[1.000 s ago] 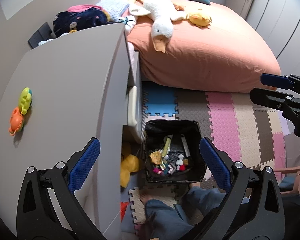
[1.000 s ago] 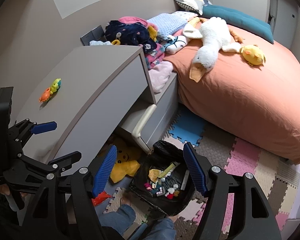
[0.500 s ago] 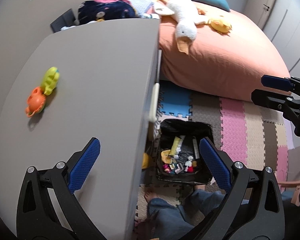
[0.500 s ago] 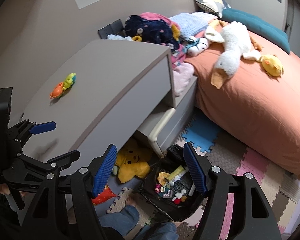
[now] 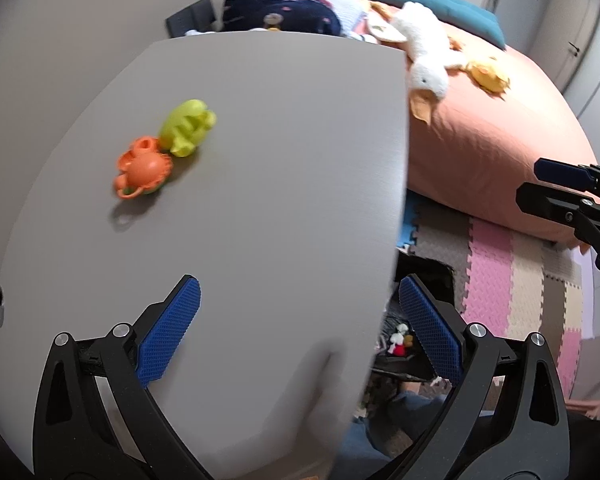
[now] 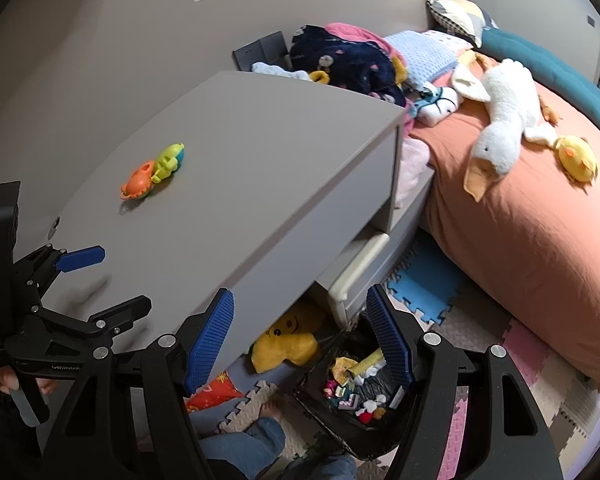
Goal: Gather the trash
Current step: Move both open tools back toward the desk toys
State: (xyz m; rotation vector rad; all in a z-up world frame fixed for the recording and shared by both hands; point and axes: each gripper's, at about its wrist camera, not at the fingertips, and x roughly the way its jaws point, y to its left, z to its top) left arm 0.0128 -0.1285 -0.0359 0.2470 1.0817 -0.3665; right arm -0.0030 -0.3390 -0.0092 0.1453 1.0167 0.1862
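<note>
The black trash bin (image 6: 340, 408) sits on the floor by the person's feet, close to the foot of the gray counter (image 6: 260, 184). It already holds many small bits of trash, like wrappers and paper scraps. So a good part of the job looks done.

Both tools are empty. The left hand-held gripper (image 5: 300, 332) has its blue pads wide apart, with nothing between them. It hangs over the near edge of the counter. The right hand-held gripper (image 6: 300, 340) is spread apart too and holds nothing. It points down at the spot where the counter edge meets the bin.

What is left is hard to say. I cannot see any loose trash on the counter top. The only things on it are two small toys that touch each other, an orange toy (image 5: 142, 168) and a green toy (image 5: 188, 127). They look like toys, not trash.

Lots of other things are around. A white goose plush (image 6: 500, 120) and a little yellow chick plush (image 6: 578, 158) lie on the orange bed (image 6: 520, 240). A yellow plush (image 6: 288, 344) is tucked under the counter beside the bin. The floor has colored foam mats (image 5: 496, 280).

In the left view the counter hides most of the bin.
</note>
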